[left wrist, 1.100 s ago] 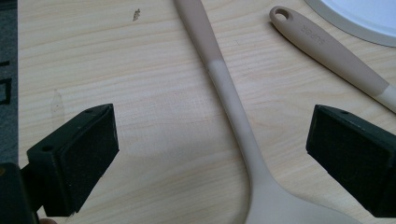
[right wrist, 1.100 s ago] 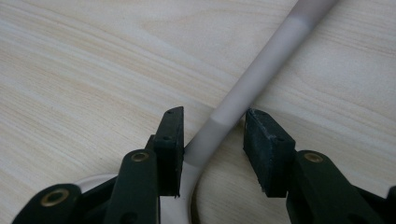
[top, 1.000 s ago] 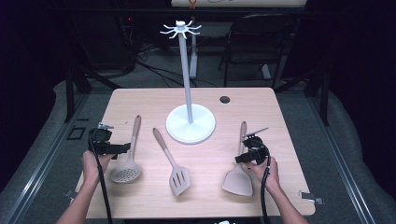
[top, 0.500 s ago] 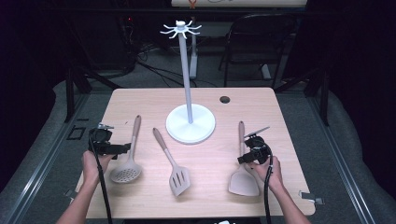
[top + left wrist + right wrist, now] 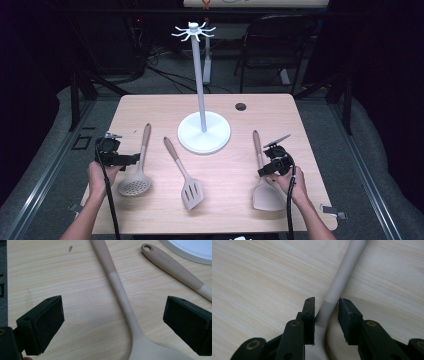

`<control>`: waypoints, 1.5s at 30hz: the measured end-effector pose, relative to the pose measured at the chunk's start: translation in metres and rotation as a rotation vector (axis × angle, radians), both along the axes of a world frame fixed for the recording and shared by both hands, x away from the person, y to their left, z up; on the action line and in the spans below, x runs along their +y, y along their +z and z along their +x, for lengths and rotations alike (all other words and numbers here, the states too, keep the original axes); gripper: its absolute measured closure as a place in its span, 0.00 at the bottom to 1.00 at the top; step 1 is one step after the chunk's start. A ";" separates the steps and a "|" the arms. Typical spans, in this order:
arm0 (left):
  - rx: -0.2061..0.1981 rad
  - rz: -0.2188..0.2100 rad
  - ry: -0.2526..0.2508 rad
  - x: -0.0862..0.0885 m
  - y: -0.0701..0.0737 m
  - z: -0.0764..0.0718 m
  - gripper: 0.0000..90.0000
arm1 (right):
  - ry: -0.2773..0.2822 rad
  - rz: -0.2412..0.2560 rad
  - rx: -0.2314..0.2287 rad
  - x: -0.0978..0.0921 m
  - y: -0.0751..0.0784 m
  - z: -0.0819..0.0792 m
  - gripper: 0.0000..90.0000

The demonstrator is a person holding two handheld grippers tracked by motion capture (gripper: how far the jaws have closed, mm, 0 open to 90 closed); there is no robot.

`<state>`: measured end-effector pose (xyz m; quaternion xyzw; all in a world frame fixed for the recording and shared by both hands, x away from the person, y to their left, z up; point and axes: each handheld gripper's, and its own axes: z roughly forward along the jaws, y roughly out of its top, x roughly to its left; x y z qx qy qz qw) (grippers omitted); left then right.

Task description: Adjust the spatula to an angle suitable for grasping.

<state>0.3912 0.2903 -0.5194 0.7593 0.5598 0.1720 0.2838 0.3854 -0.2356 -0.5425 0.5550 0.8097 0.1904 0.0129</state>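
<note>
A solid beige silicone turner (image 5: 265, 187) with a slim matte neck lies flat on the pale wood-grain tabletop (image 5: 150, 107), to the right of the white round-based utensil stand (image 5: 202, 127). The right gripper (image 5: 272, 162) has its jaws nearly closed around that neck, the left pad touching, the other a sliver off: a grasp about made, the lift yet to come by the look of it. Left of the stand lie a slotted beige turner (image 5: 186, 176) and a perforated beige skimmer (image 5: 137, 167), both with tan handles, one handle with a hanging hole. The left gripper (image 5: 117, 159) hovers by the skimmer's neck, jaws wide apart, holding nothing. The stand's hooked crown (image 5: 194, 32) is bare; seemingly all three await hanging.
</note>
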 end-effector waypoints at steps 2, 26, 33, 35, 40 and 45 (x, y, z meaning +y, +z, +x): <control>-0.001 0.002 -0.003 0.000 0.000 0.000 0.04 | 0.011 -0.008 0.018 -0.002 0.001 0.000 0.76; -0.006 0.010 -0.015 -0.011 0.001 0.002 0.04 | -0.037 -0.015 -0.043 0.003 -0.007 0.003 0.79; -0.004 0.019 -0.027 -0.013 0.001 0.001 0.04 | -0.074 0.038 -0.038 -0.002 -0.008 0.003 0.81; -0.005 0.016 -0.022 -0.013 0.001 0.001 0.04 | -0.086 0.059 -0.036 -0.004 -0.009 0.003 0.82; -0.007 0.015 -0.025 -0.012 0.000 0.001 0.04 | -0.080 0.079 -0.042 -0.001 -0.007 0.001 0.87; -0.013 0.015 -0.022 -0.012 0.001 0.001 0.04 | -0.086 0.068 -0.050 -0.002 -0.006 0.001 0.87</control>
